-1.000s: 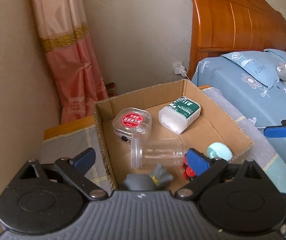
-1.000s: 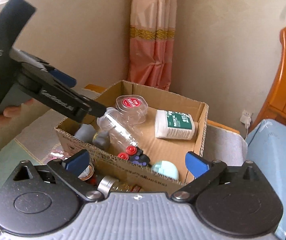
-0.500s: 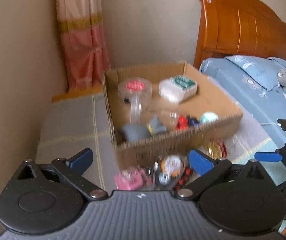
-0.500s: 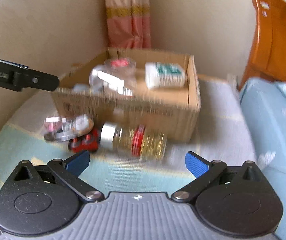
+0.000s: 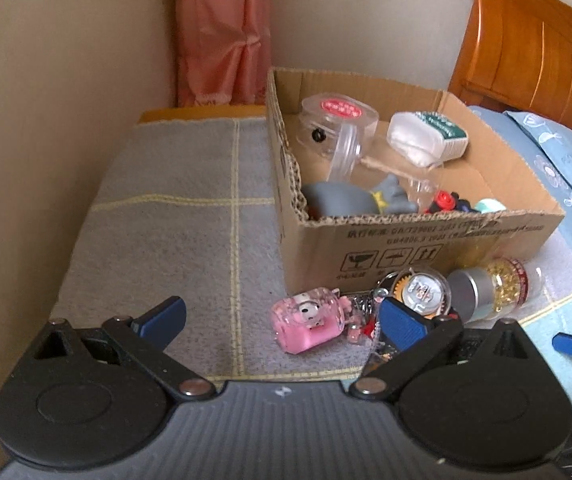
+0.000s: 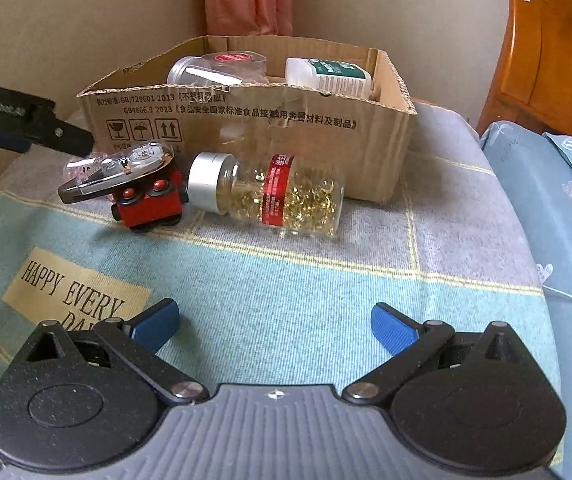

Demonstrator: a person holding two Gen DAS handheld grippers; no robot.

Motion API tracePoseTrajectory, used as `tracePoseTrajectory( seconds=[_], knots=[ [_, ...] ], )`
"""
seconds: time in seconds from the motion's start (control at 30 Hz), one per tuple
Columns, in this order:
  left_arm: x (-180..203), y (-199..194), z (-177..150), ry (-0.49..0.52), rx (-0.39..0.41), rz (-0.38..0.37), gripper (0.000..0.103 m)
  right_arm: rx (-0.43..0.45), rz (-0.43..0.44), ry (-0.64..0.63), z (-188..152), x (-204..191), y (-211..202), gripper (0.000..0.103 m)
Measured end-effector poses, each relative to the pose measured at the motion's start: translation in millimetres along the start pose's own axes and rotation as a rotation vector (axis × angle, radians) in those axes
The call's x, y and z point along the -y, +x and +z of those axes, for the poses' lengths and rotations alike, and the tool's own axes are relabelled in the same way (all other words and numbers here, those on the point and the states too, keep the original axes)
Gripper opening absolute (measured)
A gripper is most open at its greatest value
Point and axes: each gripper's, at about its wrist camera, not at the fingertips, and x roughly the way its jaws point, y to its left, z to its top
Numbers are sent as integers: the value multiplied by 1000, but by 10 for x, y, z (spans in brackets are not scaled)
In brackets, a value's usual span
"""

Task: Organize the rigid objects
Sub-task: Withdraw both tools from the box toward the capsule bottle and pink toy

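An open cardboard box (image 5: 426,236) (image 6: 246,120) stands on a checked blanket. It holds clear jars (image 5: 338,120), a white bottle with a green label (image 5: 426,138), a grey toy (image 5: 342,198) and small bits. In front of the box lie a pink toy (image 5: 306,324), a clear round gadget (image 5: 422,290) (image 6: 126,170), a red toy car (image 6: 150,200) and a capsule bottle (image 5: 494,286) (image 6: 278,196) on its side. My left gripper (image 5: 282,320) is open just short of the pink toy. My right gripper (image 6: 274,322) is open and empty over the blanket, well short of the bottle.
A bed with blue floral bedding (image 5: 558,152) and a wooden headboard (image 5: 534,40) stands to the right. A pink curtain (image 5: 222,32) and beige walls close off the back and left. A text patch (image 6: 74,292) is sewn on the blanket (image 6: 326,272).
Both grippers came down and back from the box. The left one hung over the box's inside before; it now faces the loose items in front. The right one now sits low over the blanket.
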Motion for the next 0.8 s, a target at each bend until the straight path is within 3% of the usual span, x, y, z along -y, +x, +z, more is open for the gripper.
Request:
tracePoseTrajectory(
  seconds=[0.2,0.43,0.8],
  knots=[
    [-19,128,57,-53,20,-36,102,13,5,-6,26,1,26,103],
    [-39,269,37,-37,-33,-22,102,16,3,-4,51,-3,44,103],
    [-97,193,-84,-13,-41,29,102,33,-9,11,243,-3,178,103]
  ],
)
